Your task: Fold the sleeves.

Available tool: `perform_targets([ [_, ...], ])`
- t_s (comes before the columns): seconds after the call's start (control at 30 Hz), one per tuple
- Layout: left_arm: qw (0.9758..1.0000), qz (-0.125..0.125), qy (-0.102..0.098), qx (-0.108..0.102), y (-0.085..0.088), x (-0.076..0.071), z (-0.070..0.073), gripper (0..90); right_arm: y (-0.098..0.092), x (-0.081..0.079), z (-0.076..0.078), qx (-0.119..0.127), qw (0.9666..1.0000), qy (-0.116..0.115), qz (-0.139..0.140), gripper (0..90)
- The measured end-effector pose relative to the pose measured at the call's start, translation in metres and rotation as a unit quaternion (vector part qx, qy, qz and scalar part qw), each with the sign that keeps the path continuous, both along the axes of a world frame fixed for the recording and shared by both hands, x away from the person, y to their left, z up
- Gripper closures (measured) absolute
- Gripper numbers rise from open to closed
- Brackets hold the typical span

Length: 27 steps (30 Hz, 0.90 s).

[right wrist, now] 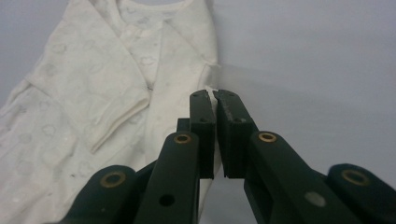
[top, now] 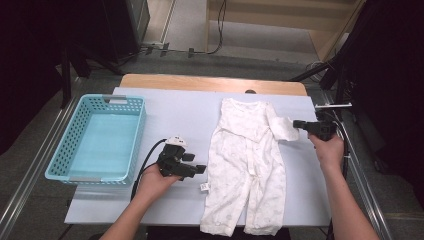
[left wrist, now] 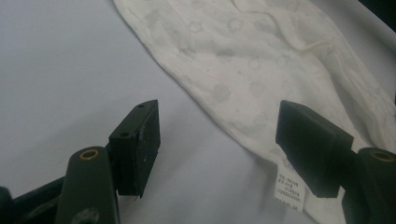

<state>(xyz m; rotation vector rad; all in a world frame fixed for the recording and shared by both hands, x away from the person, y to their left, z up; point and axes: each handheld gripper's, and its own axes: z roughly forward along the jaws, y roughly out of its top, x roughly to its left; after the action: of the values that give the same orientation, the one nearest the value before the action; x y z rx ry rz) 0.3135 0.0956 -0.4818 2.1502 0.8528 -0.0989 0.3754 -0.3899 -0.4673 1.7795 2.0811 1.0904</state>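
- The right gripper (top: 298,123), held at the table's right edge, has its jaws clamped on the cuff of the baby romper's (top: 247,165) right-hand sleeve (top: 281,127); in the right gripper view a sliver of white cloth shows pinched at the tips of the two black pads (right wrist: 203,130).
- The left gripper (top: 196,169) sits low on the white table cover (top: 175,112), just beside the romper's left edge, jaws spread apart and holding nothing.
- In the left gripper view the garment's side hem and its care label (left wrist: 289,189) lie between and just beyond those open jaws.
- The romper lies flat and face up in the middle of the table, neckline toward the far side and legs toward the person, so its long axis runs away from the camera.
- A turquoise basket (top: 60,157) stands empty well to the left, beyond the left hand.
- The sleeve lies inward from the right gripper, so folding it across the chest looks like the right hand's job.
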Motion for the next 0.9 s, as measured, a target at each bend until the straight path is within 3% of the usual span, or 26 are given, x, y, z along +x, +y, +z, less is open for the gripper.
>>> perform_targets([
  [0.53, 1.0, 0.005, -0.002, -0.004, 0.001, 0.0, 0.001, 31.2, 0.033, -0.005, 0.017, -0.007, 0.9988, -0.017, 0.045, 83.1],
  [0.9, 1.0, 0.001, 0.0, -0.005, 0.0, 0.001, -0.001, 31.2, 0.062, 0.006, 0.02, -0.012, 0.997, -0.009, 0.077, 83.1],
])
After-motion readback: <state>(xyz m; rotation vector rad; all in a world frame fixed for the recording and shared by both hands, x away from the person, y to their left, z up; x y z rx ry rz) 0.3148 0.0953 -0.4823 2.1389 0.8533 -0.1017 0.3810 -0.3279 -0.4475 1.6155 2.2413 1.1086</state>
